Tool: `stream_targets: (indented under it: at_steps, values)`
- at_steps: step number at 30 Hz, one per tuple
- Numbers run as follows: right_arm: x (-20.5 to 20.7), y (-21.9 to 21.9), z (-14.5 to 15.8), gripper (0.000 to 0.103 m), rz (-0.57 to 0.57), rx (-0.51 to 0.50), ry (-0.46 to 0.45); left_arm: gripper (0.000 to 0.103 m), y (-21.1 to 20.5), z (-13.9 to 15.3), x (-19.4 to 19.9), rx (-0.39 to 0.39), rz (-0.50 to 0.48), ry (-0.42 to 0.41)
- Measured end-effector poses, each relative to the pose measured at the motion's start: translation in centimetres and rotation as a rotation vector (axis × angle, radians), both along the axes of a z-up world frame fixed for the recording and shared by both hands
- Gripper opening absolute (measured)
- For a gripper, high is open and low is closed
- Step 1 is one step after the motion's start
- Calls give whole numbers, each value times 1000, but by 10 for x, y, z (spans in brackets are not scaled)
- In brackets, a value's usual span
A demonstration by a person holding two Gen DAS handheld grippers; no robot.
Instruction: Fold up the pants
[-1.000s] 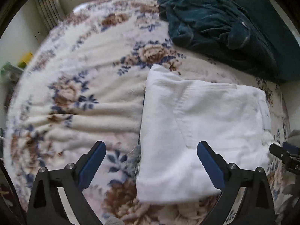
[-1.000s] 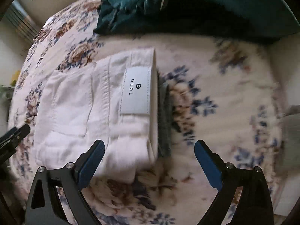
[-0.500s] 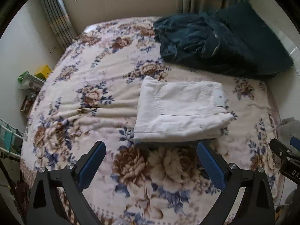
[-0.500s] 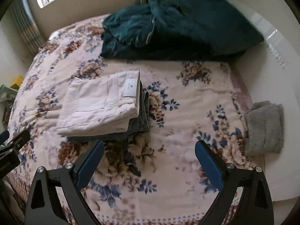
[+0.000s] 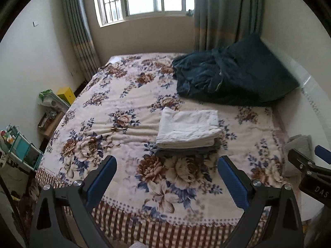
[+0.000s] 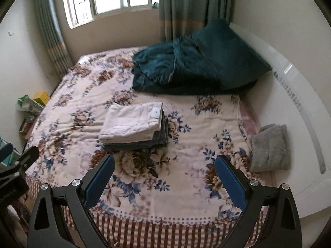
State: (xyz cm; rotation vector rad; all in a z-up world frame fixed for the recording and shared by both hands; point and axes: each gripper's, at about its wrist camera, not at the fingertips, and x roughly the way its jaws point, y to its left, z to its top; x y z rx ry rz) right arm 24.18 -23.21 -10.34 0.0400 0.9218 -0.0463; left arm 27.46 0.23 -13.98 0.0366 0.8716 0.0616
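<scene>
I see a bed covered by a cream floral fleece blanket (image 5: pixel 124 111). On it lie a folded grey garment (image 6: pixel 132 143) under folded white pants (image 6: pixel 132 122), a rumpled teal quilt (image 6: pixel 175 72), and a grey fuzzy towel (image 6: pixel 271 146).

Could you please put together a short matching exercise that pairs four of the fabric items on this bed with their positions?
Items
1. white folded pants
2. grey folded garment
3. dark teal bedding
4. grey fuzzy cloth

Places
A. heaped at the far right of the bed, below the curtain
B. at the bed's right edge, beside the white surface
C. on top of the stack in the middle of the floral blanket
D. at the bottom of that stack, directly on the blanket

Pairs: 1-C, 2-D, 3-A, 4-B
</scene>
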Motion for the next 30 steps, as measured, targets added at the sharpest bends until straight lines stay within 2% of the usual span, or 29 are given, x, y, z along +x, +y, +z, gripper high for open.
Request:
stream_targets:
  at_steps: [5,11,15,23,30]
  values:
    - [-69,12,63,99,28,-37,-83,100,2,42,-51,-7,7,-57]
    - [-127,24,112,99,38,-22,-123,100,9,85,-101,7,1,-131]
    - [-161,34,139,99,41,-9,-150,100,16,100,-123,16,-2,-156]
    - [-197,46,169,99,42,2,-187,100,26,113,-151,8,-7,-173]
    - [-191,45,170,101,21,8,-201,103,29,111,-149,5,-5,-185]
